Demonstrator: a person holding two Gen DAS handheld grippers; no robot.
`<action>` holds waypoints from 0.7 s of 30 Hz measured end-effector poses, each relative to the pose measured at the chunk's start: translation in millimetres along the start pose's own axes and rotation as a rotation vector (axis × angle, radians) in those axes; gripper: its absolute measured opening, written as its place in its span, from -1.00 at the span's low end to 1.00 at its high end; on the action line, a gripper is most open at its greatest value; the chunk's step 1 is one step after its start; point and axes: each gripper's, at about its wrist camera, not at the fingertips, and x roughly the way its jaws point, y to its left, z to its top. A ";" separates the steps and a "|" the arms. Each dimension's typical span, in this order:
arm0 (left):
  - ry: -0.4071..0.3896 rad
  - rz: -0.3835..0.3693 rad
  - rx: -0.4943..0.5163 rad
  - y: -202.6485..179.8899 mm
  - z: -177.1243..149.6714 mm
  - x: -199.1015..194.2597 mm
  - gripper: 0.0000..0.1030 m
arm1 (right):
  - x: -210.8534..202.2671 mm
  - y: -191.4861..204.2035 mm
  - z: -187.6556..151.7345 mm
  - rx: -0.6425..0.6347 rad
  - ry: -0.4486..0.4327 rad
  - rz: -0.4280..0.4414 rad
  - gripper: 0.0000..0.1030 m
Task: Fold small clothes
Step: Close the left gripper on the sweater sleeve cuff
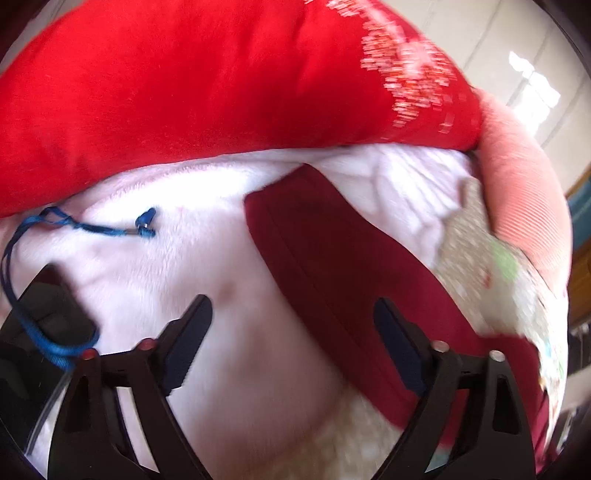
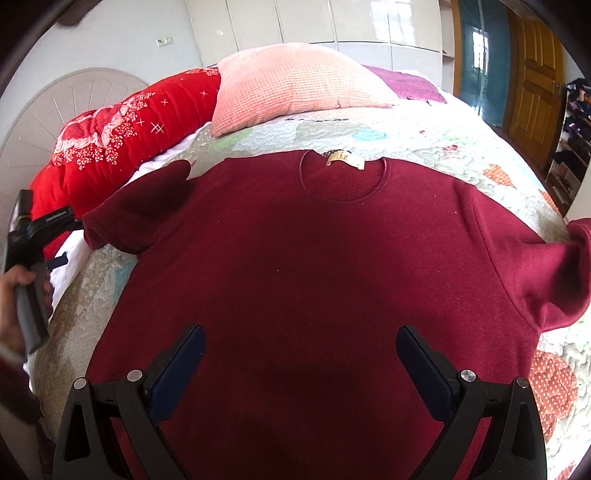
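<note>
One dark red sweater lies flat on the quilted bed, directly ahead of the right claw, which gapes wide and empty. The left claw, equally wide, holds nothing; one sleeve lies ahead of it. Two pillows lie beyond: one pink pillow, one red pillow. White wardrobes line the far wall.

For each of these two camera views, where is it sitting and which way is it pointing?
Left wrist: on the left gripper, close over white fleece beside the red quilt, facing the shirt's sleeve; open fingers show.
Right wrist: on the right gripper, above the shirt, facing the pillow; open fingers and the left hand show.
Shared: shirt, quilt, pillow.
</note>
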 end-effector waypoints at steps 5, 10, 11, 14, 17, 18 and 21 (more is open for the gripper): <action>0.000 0.035 -0.026 -0.4 10.9 23.8 0.55 | 12.6 0.0 1.7 -0.004 0.023 0.004 0.98; -0.030 0.079 0.037 -12.1 15.3 31.1 0.30 | 21.9 0.3 4.0 -0.004 0.039 0.006 0.99; -0.033 0.081 0.042 -12.2 15.0 31.2 0.30 | 23.0 0.8 4.7 -0.004 0.040 0.006 0.99; -0.036 0.074 0.042 -9.1 14.6 31.4 0.30 | 26.0 3.4 7.8 -0.011 0.036 0.008 0.99; -0.035 0.074 0.046 -5.8 13.5 29.7 0.30 | 29.4 9.7 12.2 -0.020 0.036 0.013 0.99; -0.035 0.077 0.051 -6.8 14.2 30.8 0.30 | 30.7 11.7 13.5 -0.025 0.036 0.014 0.99; -0.040 0.085 0.066 -10.4 14.5 31.2 0.04 | 34.6 17.6 16.4 -0.039 0.036 0.020 0.99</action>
